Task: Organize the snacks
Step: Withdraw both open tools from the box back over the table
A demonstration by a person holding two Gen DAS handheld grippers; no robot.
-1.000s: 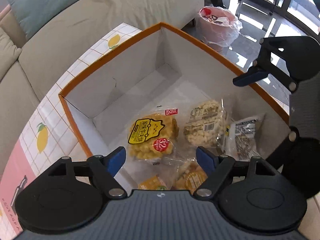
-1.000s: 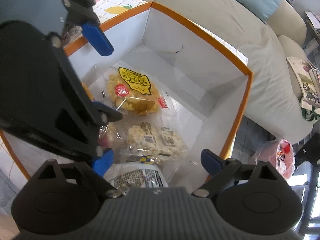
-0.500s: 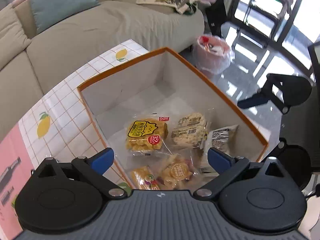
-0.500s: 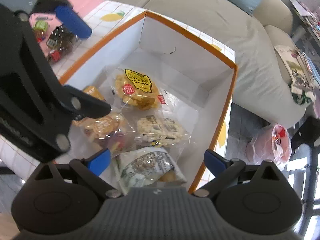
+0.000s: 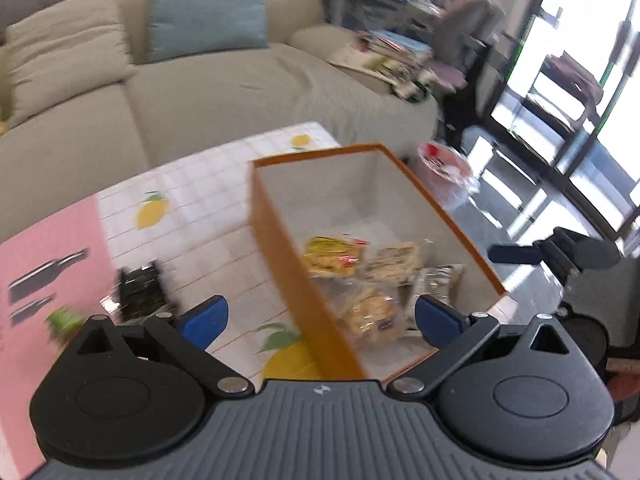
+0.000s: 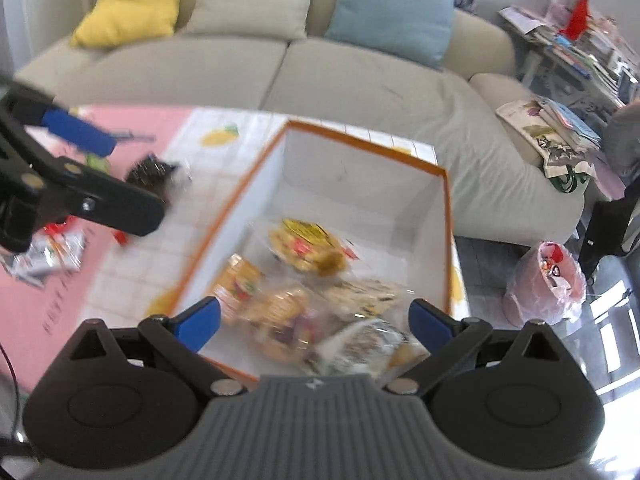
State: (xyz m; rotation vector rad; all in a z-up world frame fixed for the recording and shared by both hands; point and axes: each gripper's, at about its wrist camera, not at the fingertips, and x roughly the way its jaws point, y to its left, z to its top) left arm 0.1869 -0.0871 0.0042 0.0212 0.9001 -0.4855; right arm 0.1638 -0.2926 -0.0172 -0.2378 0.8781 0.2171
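**Both grippers lift clear of the snack box**

Pulled up and back since a second ago, both grippers now look down on the orange-rimmed box (image 6: 445,216) from above instead of from inside it. Crinkly clear snack packets (image 6: 308,252) lie bunched at its near end; the far end is bare white card. The left gripper (image 5: 320,316) has just been opening and stands wide, nothing between its blue pads; the right gripper (image 6: 314,320) is wide and empty too. A drop looks finished. Beyond the box's left edge, on the tiled, lemon-printed tablecloth (image 5: 192,208), a dark glossy packet (image 5: 140,288) lies unpacked, likely next.
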